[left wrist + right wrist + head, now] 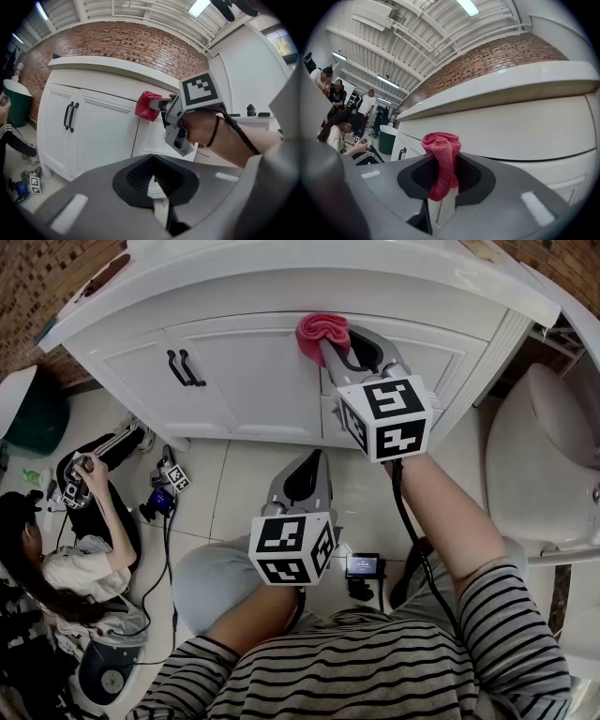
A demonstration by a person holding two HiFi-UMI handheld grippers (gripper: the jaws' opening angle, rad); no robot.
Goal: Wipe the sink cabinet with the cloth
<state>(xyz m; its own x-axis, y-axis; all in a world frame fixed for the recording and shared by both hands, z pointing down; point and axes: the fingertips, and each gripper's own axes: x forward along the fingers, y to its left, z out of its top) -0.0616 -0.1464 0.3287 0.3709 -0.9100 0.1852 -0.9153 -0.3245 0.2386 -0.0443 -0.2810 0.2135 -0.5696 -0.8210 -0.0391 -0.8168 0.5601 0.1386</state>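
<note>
A pink cloth (323, 331) is bunched between the jaws of my right gripper (330, 347) and pressed against the upper front of the white sink cabinet (253, 381), just under the countertop. In the right gripper view the cloth (442, 159) sticks up out of the right gripper (441, 186), with the cabinet front (525, 126) close behind it. My left gripper (307, 465) hangs lower, over the floor and away from the cabinet, shut with nothing in it. From the left gripper (153, 180) I see the cloth (147, 106) against the cabinet (103, 136).
Two black door handles (185, 368) sit left of the cloth. A toilet (539, 456) stands close on the right. A person (75, 559) sits on the floor at the left beside a green bin (33, 413). A small device (363, 566) lies on the tiles.
</note>
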